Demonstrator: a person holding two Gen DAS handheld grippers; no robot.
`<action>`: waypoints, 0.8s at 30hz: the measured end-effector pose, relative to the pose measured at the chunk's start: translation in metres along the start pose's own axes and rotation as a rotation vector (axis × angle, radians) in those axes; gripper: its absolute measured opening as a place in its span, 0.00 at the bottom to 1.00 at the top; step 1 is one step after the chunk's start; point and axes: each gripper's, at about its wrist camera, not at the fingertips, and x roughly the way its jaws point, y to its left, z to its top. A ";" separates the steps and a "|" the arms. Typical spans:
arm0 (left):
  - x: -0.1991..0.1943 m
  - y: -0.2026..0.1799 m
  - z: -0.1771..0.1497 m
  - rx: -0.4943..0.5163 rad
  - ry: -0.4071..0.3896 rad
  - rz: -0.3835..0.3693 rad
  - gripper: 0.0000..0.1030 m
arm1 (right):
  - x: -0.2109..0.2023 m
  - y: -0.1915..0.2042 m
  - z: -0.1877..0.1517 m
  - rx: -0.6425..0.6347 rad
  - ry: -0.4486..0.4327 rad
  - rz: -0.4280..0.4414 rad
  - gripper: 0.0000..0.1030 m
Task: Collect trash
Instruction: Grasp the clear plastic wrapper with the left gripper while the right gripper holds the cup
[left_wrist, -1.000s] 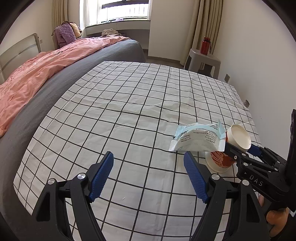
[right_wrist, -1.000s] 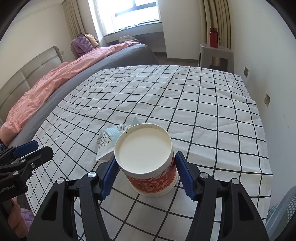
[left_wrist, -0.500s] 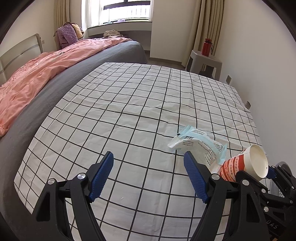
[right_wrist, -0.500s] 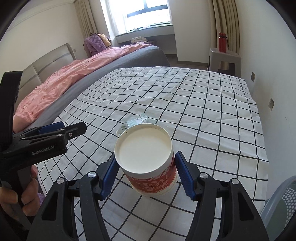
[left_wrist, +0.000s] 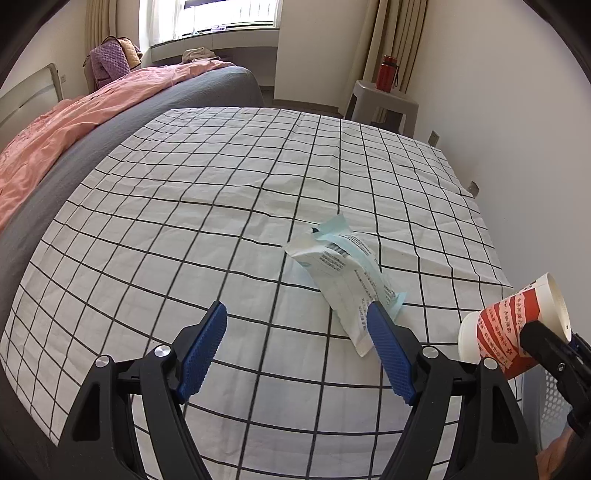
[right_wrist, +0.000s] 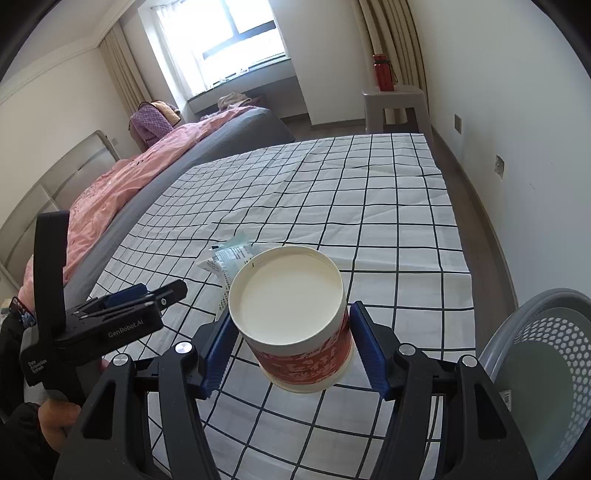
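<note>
Checked cloth (left_wrist: 229, 206) covers the bed; right gripper (right_wrist: 291, 341), pinching the cup (right_wrist: 295, 314), should clear the bed's edge before releasing over the bin (right_wrist: 546, 332), left gripper (left_wrist: 295, 343) spread beside the wrapper (left_wrist: 343, 269).

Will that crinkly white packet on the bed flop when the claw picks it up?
Probably. The packet looks like thin, creased wrapper film, so it should bend and droop. It seems flat and empty, so likely very light. Its smooth surface might slip between the left claw pads.
</note>
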 end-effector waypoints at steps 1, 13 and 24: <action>0.002 -0.004 -0.001 0.003 0.003 -0.001 0.73 | -0.002 -0.001 0.001 0.005 -0.004 0.006 0.58; 0.035 -0.042 0.004 0.057 0.033 0.031 0.73 | -0.012 -0.008 0.007 0.034 -0.024 0.061 0.58; 0.043 -0.017 0.003 0.011 0.068 0.113 0.73 | -0.016 -0.010 0.007 0.040 -0.033 0.065 0.58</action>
